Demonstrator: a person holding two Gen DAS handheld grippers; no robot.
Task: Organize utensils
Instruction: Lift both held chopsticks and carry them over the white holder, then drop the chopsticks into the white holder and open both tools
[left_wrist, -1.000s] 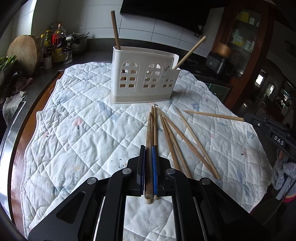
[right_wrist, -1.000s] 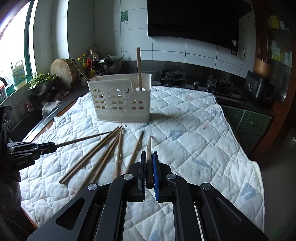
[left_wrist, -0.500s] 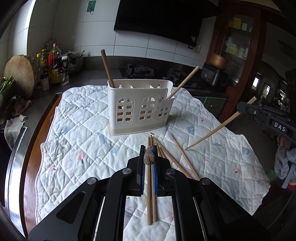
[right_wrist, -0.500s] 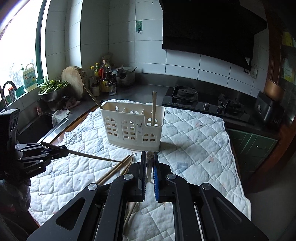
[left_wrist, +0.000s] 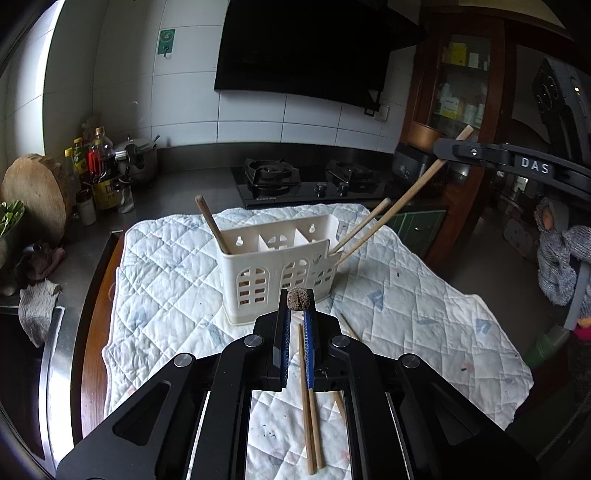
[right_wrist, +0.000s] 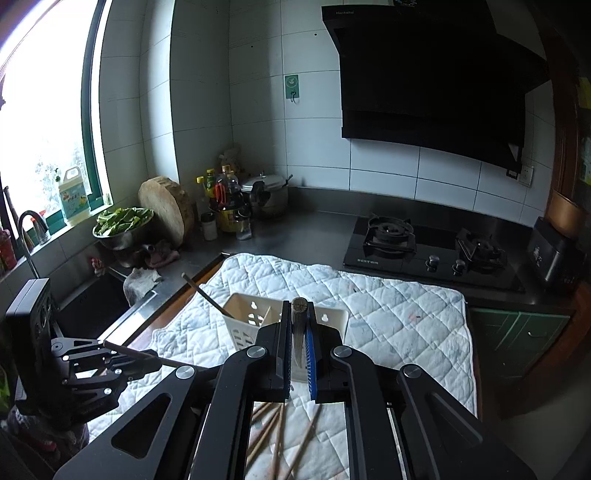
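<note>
A white utensil holder (left_wrist: 273, 273) stands on a quilted cloth (left_wrist: 166, 280); it also shows in the right wrist view (right_wrist: 243, 325). It holds a dark chopstick (left_wrist: 212, 225) at its left end and a light one (left_wrist: 362, 225) at its right end. My left gripper (left_wrist: 297, 306) is shut on a chopstick (left_wrist: 297, 298), seen end-on, lifted in front of the holder. My right gripper (right_wrist: 298, 310) is shut on another chopstick (right_wrist: 298, 332); from the left wrist view that chopstick (left_wrist: 406, 195) slants down beside the holder's right end. Several loose chopsticks (left_wrist: 308, 406) lie on the cloth.
A gas hob (right_wrist: 424, 243) sits behind the cloth. Bottles (left_wrist: 96, 173), a pot (right_wrist: 267, 194), a round wooden board (right_wrist: 168, 216) and a bowl of greens (right_wrist: 122, 221) stand along the left counter. A sink (right_wrist: 92, 306) lies at the left.
Both grippers have risen from the cloth, each carrying a chopstick. The right one has swung its chopstick toward the holder's right end. The holder now sits lower in both views.
</note>
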